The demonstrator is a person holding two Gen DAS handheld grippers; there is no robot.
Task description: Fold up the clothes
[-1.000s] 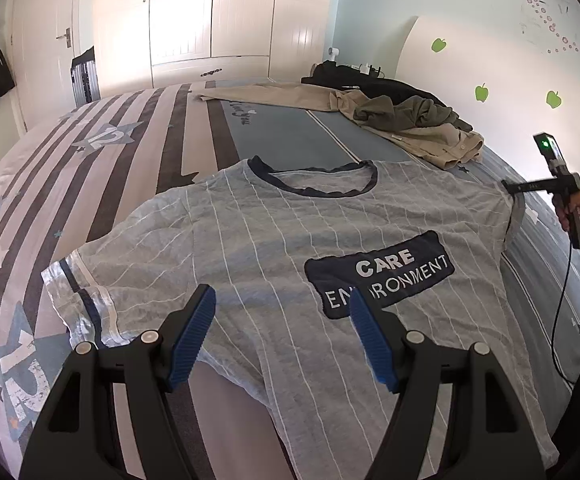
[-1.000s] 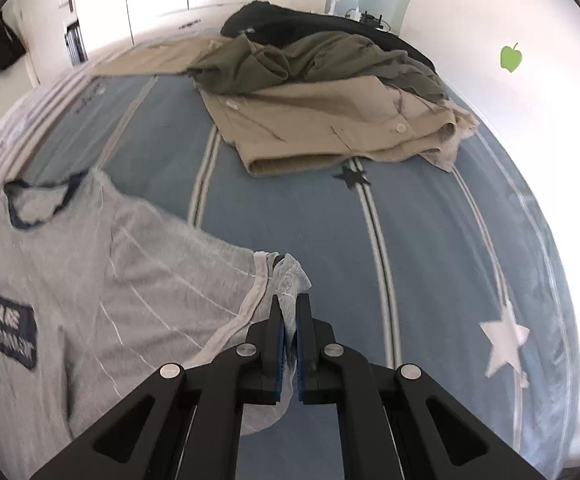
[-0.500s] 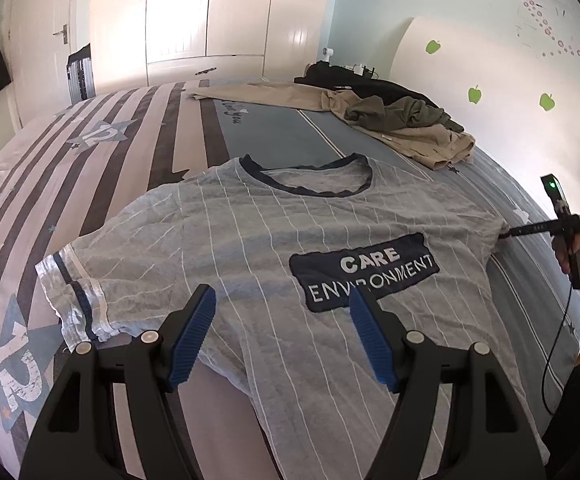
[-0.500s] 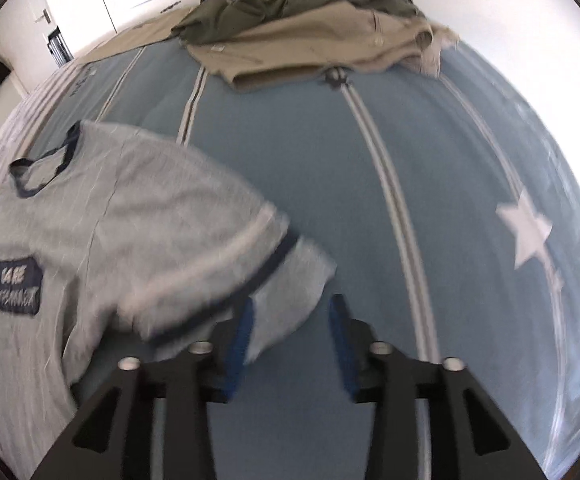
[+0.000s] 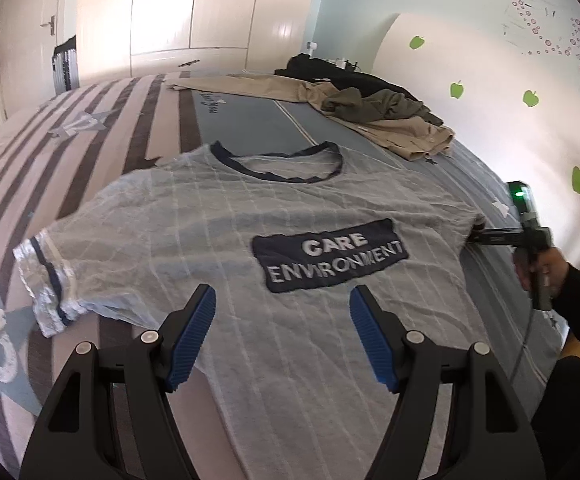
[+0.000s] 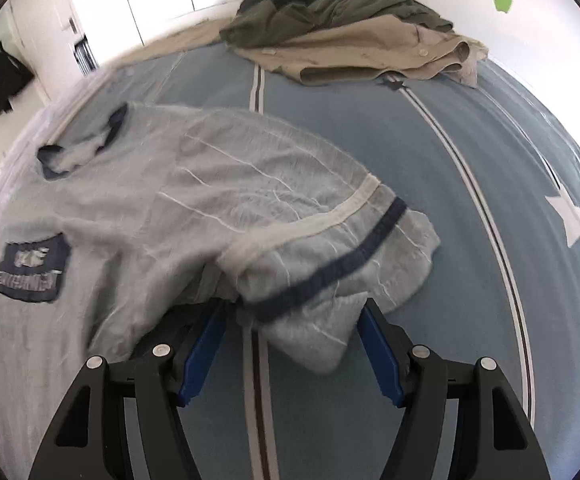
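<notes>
White wardrobe doors (image 5: 194, 12) close off the far end of the room, and your work lies on the bed (image 5: 122, 128) with its striped and blue star-printed cover. Take the grey T-shirt (image 5: 218, 232) as your landmark: it lies face up and spread out on the bed, navy collar toward the wardrobe, its "CARE ENVIRONMENT" patch (image 5: 329, 254) uppermost.

Your left gripper (image 5: 282, 332) hangs over the shirt's lower front, near the hem side of the patch, its blue pads well apart with nothing between them.

Your right gripper (image 6: 290, 352) is at the shirt's far-side sleeve (image 6: 341, 256). Its jaws are closing, but the pads stand clear of the cloth; the crumpled sleeve end, with its white and navy bands, lies on the cover between and just ahead of them. In the left wrist view that gripper (image 5: 477, 236) shows at the sleeve edge, held by your right hand (image 5: 541, 268) in a dark sleeve.

Beyond the shirt's collar, near the wall with green apple stickers (image 5: 457, 89), lies a heap of tan and olive clothes (image 5: 389, 120).
</notes>
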